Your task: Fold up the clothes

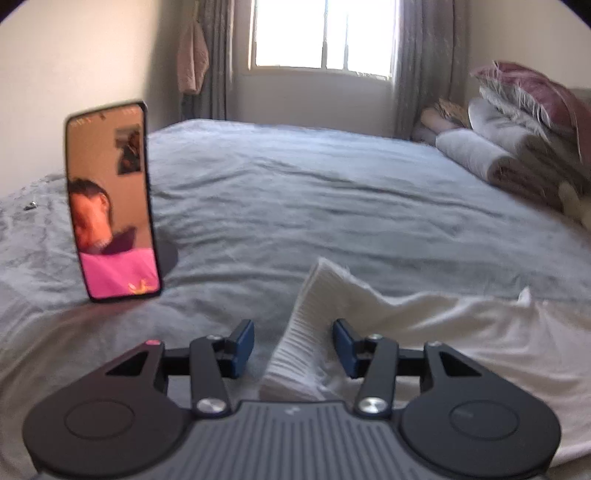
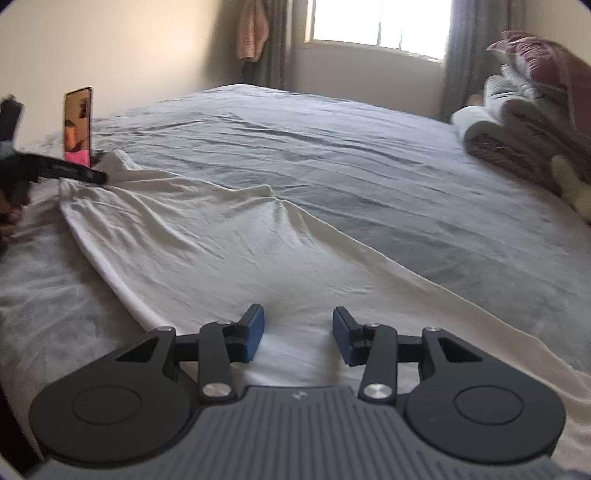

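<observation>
A white garment [image 2: 207,236] lies spread and creased across the near side of a grey bed [image 2: 332,147]. Its ribbed hem [image 1: 314,317] stands up between the blue pads of my left gripper [image 1: 293,347], which is open around it without pinching. My right gripper [image 2: 298,334] is open just above the garment's near end, nothing between its fingers. In the right wrist view the left gripper [image 2: 74,171] shows at the far left, at the garment's far corner, with a hand [image 2: 11,210] on it.
A phone [image 1: 112,201] stands upright on the bed at the left, its screen lit. Folded towels and pillows [image 1: 517,133] are stacked at the right. A window [image 1: 321,33] with curtains is behind the bed. Bare grey sheet stretches beyond the garment.
</observation>
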`<state>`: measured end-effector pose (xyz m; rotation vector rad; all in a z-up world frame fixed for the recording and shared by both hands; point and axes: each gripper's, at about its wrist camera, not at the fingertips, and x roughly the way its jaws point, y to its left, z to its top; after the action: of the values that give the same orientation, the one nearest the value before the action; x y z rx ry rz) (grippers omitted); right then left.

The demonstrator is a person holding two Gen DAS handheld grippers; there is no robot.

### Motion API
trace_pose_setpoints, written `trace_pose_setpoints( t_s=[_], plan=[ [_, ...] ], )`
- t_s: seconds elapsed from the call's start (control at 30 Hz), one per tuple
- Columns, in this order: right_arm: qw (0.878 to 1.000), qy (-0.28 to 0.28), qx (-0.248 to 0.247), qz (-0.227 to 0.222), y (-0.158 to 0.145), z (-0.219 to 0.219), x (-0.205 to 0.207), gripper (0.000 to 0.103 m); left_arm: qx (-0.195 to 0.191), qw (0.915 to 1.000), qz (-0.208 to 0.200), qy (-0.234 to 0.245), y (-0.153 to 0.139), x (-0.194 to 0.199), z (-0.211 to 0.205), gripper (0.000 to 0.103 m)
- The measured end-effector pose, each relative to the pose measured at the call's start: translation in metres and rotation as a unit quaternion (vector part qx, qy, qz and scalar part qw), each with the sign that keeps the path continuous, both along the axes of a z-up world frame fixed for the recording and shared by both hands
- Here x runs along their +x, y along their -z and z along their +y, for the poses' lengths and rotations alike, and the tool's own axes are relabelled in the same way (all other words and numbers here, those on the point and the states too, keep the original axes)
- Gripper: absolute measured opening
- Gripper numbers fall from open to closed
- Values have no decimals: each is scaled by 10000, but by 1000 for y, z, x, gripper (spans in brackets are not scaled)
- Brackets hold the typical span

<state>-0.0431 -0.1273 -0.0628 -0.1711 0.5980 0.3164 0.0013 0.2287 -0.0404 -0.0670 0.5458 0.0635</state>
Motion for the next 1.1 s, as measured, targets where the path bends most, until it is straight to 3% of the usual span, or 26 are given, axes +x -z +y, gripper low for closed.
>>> trace_pose_setpoints(
  t_s=[0.3,0.5,0.63,0.77,0.87,1.1],
  plan=[
    [9981,558,-161,-219,1,-1,-25,55,112,9990,-228,357,-14,-22,-31,50],
    [9913,1289,-27,-277,-1,-55,-46,56,193,9972,-358,625,-22,-35,-53,53],
    [9763,2143,-7,-316,-3,-108,-55,56,213,9922,-302,1189,-14,-42,-86,53],
    [9556,2922,233,-313,-6,-155,-56,56,224,9827,-215,1826,-3,-48,-122,53],
    [9416,3342,359,-179,-7,-181,-49,45,232,9728,-149,2299,5,-52,-149,53],
    [9309,3641,296,53,2,-201,-24,43,302,9424,6,3332,23,-63,-211,53]
  ],
)
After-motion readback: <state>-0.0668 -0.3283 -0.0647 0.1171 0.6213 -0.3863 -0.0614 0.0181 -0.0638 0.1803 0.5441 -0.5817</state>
